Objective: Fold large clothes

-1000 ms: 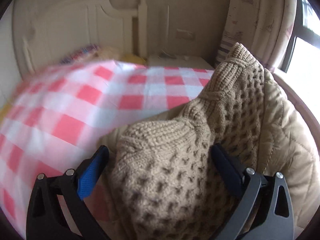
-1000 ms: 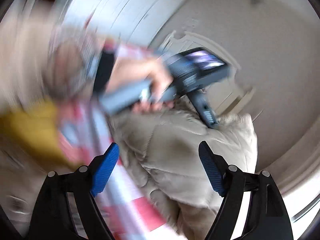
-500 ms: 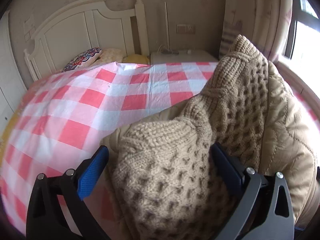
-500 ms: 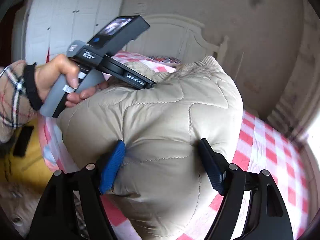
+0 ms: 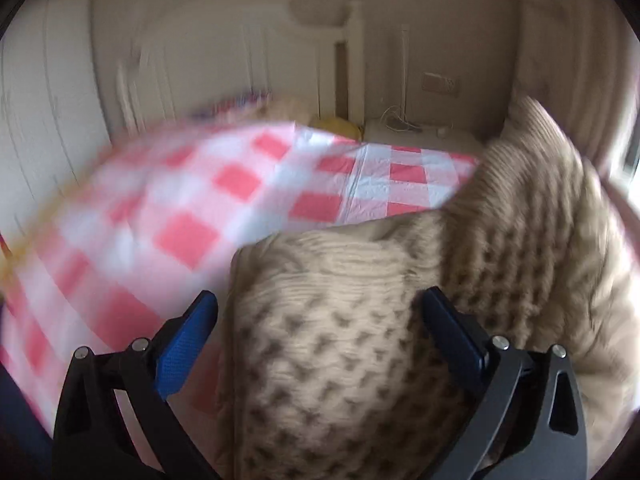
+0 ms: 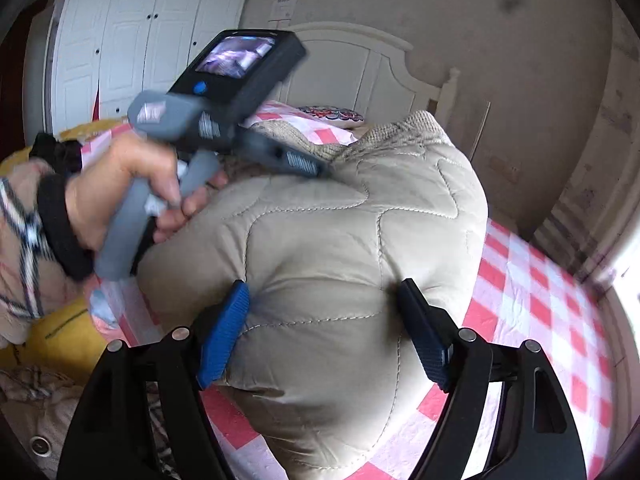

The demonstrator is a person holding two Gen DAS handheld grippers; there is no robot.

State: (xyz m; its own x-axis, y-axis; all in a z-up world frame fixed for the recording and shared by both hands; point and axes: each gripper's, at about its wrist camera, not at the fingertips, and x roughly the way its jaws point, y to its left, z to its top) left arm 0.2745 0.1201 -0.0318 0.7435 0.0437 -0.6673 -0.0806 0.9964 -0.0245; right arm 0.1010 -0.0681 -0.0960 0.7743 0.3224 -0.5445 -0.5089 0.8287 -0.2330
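A beige quilted jacket (image 6: 360, 216) with a knitted collar and lining (image 5: 340, 340) lies bunched up on a bed with a red and white checked sheet (image 5: 192, 200). My left gripper (image 5: 320, 296) has the knitted part filling the space between its blue pads, which touch it on both sides. In the right wrist view a hand (image 6: 120, 184) holds that left gripper's handle, and its fingers are buried in the collar (image 6: 400, 132). My right gripper (image 6: 323, 284) is shut on a thick bulge of the quilted shell, both pads denting it.
A white headboard (image 6: 360, 60) and a patterned pillow (image 6: 332, 114) stand at the bed's far end. White wardrobe doors (image 6: 132, 32) are on the left. A yellow cushion (image 6: 60, 344) and a plaid garment (image 6: 28, 384) lie at the bed's near left edge. A window (image 6: 624, 272) is on the right.
My right gripper swung over to the jacket and its pads closed onto the quilted bulge. The left gripper rolled slightly with the knit still between its pads.
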